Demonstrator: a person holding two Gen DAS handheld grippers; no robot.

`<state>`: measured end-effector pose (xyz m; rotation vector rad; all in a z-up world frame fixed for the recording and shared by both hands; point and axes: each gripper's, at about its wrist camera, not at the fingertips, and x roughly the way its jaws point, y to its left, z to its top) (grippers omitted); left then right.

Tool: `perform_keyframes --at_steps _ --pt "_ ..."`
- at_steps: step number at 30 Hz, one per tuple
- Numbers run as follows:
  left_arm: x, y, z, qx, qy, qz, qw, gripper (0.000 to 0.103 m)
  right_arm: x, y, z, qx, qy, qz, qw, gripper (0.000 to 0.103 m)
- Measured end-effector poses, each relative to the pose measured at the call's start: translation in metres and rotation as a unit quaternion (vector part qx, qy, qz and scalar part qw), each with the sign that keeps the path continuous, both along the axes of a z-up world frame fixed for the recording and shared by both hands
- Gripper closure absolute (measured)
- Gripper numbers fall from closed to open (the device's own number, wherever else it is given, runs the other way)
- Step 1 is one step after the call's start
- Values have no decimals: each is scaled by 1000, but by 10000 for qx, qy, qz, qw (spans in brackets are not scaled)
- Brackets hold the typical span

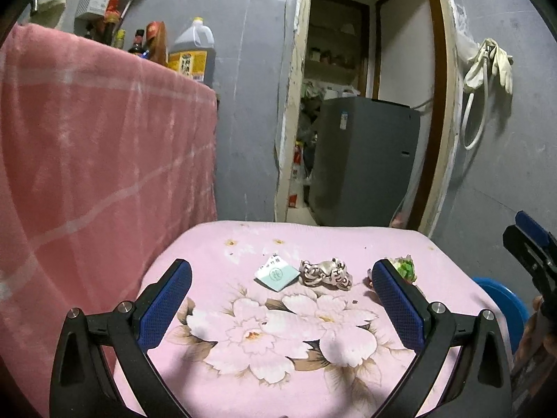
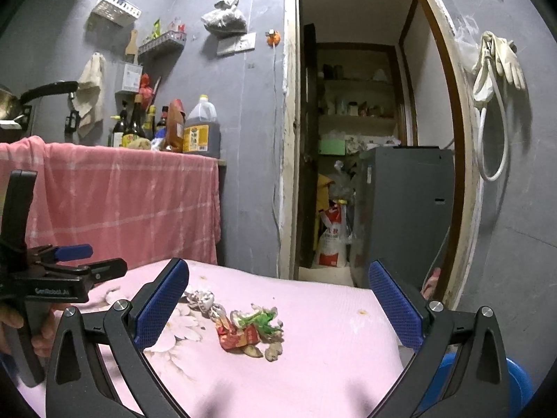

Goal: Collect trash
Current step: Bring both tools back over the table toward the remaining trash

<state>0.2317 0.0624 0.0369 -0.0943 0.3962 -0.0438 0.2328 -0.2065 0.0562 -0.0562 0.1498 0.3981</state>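
Pink flowered cloth (image 1: 348,240), 3 bits of trash near its far edge

Both grippers, left (image 1: 282,299) and right (image 2: 278,303), hang spread wide and empty. Paper slip (image 1: 276,272), crumpled foil (image 1: 325,273) and food scraps (image 2: 254,331) lie in a row; all look light and crushable, so pinching each across its middle should do.

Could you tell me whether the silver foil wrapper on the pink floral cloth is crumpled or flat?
Crumpled: the silver foil wrapper is bunched into a wrinkled, raised lump, unlike the flat pale-green paper packet beside it.
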Motion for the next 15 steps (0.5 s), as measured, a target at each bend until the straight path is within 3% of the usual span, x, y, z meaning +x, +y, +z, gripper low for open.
perform_keyframes --at_steps 6,11,15 --pt "15 -14 1 98 256 -329 9991 2 31 -9 -13 -157 820 -365 9958 0" --pt "30 -27 -8 15 697 -649 9955 7 50 -24 -28 20 1553 -299 9874 1" --pt "39 -39 -12 -95 970 -867 9915 24 57 -26 -35 -108 1832 -232 9827 19"
